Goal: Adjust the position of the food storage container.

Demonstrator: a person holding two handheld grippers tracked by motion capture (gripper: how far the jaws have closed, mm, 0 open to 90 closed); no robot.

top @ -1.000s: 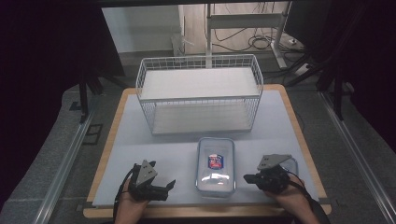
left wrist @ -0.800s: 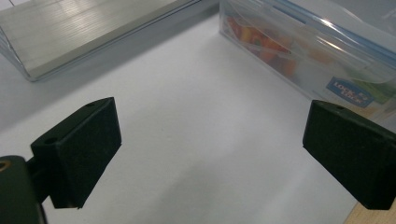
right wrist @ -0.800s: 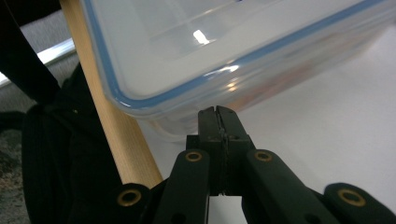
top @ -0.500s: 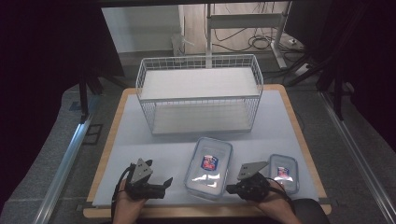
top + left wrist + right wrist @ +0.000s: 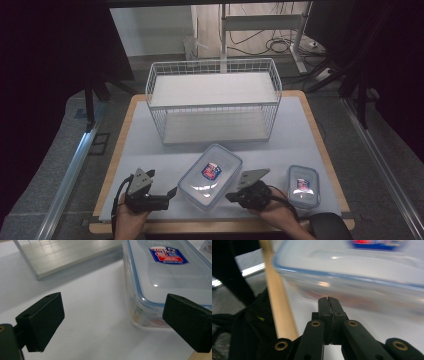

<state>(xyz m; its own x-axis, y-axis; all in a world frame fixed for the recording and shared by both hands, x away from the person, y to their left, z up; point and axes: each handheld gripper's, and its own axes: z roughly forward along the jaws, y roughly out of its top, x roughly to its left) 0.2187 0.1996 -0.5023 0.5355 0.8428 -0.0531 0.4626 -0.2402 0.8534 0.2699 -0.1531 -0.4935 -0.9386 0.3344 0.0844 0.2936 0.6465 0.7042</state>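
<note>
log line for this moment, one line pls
left gripper open beside large container | right gripper shut at its near edge | small container apart

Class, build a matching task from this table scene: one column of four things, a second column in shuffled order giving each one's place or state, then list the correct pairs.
Things
1. large container
2. small container
3. wire basket
4. left gripper

Places or states
A. at the far side of the table
B. jaws wide apart
C. between the two grippers
D. near the table's right edge

Pairs: 1-C, 2-D, 3-A, 4-B
</note>
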